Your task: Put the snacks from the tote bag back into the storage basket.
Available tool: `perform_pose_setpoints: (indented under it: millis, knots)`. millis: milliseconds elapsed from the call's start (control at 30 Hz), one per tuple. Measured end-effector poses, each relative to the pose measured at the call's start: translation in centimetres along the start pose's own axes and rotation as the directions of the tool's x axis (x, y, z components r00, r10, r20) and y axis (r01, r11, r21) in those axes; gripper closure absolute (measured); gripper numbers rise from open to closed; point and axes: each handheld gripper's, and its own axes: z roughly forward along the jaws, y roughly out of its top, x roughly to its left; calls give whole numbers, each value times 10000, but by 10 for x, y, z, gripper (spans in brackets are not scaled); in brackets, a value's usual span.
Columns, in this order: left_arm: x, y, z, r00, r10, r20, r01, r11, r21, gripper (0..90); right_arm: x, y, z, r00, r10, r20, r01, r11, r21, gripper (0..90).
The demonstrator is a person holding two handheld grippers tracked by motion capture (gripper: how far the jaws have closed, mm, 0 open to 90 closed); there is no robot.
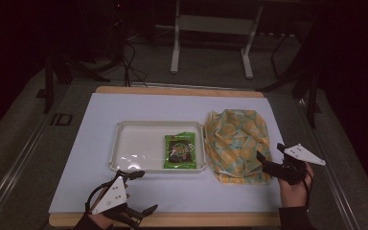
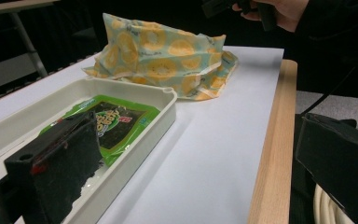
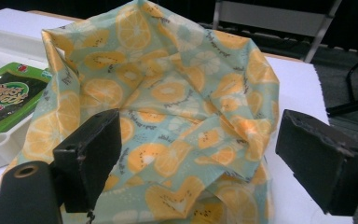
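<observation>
the right gripper (image 1: pixel 271 161), jaws spread, hovers at the near right edge of the fruit-print bag (image 1: pixel 237 143) lying right of the tray (image 1: pixel 124 139) on the desk, so it should pinch one layer only, while the left gripper (image 1: pixel 136 191) waits with jaws spread.

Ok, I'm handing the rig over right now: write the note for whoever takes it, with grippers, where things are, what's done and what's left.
Left gripper: open, holding nothing, at the near edge of the white tray.
Right gripper: open, jaws wide, at the near right edge of the fruit-print bag; not gripping it yet.
Green snack packet: lying flat in the right end of the tray.
The bag lies crumpled on the white mat, right of the tray and touching it.
Done: nothing moved, by the look of it.
Left: probably hold the bag open and put the packet in.
</observation>
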Motion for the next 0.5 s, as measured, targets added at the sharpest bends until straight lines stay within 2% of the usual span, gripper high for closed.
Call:
perform_pose_setpoints:
  millis: [167, 500]
  knots:
    - [-1, 0, 1, 10000, 51, 33, -51, 10000, 49, 4, -2, -5, -3, 9998, 179, -48, -179, 9998, -40, 139]
    - [-1, 0, 1, 9999, 55, 118, -56, 10000, 76, 4, 1, -7, -2, 9999, 93, -118, -96, 9996, -275, 140]
